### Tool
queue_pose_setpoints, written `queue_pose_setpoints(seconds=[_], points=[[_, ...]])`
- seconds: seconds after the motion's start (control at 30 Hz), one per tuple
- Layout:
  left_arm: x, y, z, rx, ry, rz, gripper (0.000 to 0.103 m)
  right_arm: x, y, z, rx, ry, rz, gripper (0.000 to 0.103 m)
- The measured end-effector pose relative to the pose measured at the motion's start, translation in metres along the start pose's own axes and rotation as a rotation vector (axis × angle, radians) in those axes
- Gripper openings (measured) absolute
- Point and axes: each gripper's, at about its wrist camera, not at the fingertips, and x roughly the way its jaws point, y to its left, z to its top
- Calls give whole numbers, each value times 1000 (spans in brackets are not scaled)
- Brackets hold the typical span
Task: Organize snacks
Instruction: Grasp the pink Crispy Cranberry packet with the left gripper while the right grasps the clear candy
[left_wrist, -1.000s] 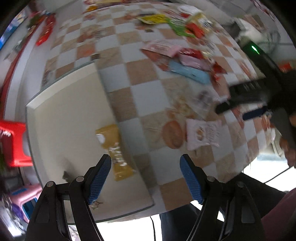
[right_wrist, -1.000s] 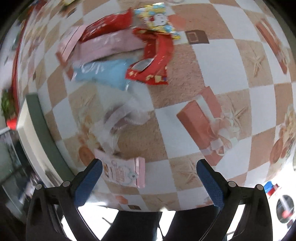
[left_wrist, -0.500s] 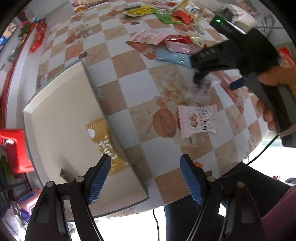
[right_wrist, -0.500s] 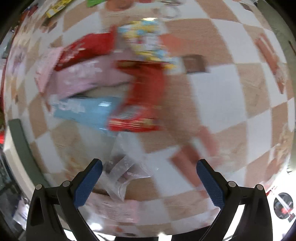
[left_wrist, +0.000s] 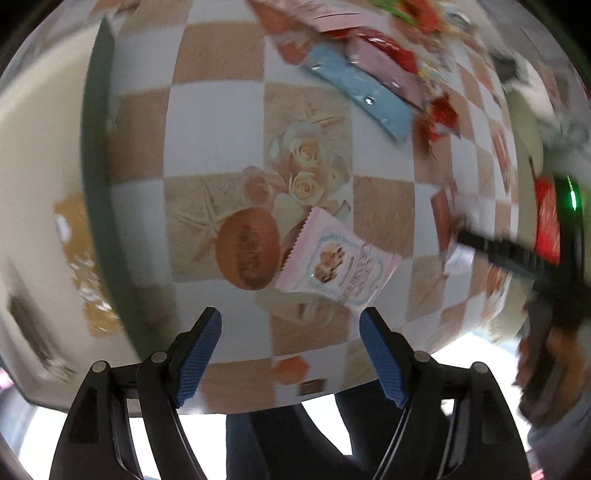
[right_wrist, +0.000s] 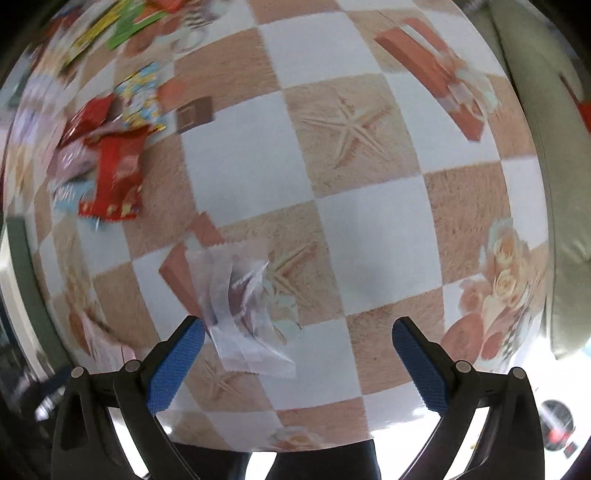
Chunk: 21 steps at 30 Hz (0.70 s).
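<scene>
Here, both grippers hang over the checkered tablecloth (left_wrist: 207, 122) with jaws wide apart, holding nothing.

In the left wrist view, a cream tray (left_wrist: 33, 155) fills the left of the frame, with a yellow packet (left_wrist: 79, 258) lying in it. The left gripper (left_wrist: 290, 354) sits at lower centre, and a pink snack (left_wrist: 340, 267) lies flat on the cloth just above its right finger. A blue packet (left_wrist: 364, 94) and red wrappers crowd the upper right, and the other gripper, blurred, enters at the right edge. In the right wrist view, a red packet (right_wrist: 114, 171) tops the blurred pile at the left. A clear wrapper (right_wrist: 243, 306) lies at lower centre, just beside the left finger of the right gripper (right_wrist: 297, 363).
</scene>
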Motion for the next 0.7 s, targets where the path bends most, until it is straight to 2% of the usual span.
queue_pose_setpoints(seconds=[0.03,0.13,0.17,0.4,0.5,0.63,0.7], points=[[2,0,2,-36,10,-18,81,-3,15,-12,-24,-5,-9,102],[8,4,4,-163,34,-72,81,-8,23,-13,-70,-7,-7,102],[9,5,4,-204,38,-86,81,-6,40,-27,-73,-4,-2,102],[17,13,5,-561,6,-131,82,-11,41,-26,-92,-10,29,102],[22,10,5,-596,-3,-89,82,-13,49,-27,-104,-14,38,102],[38,1,5,-581,19,-29,83,-8,65,-25,-116,-2,46,102],[42,-4,5,-565,12,4,83,0,72,-24,-125,9,21,102]])
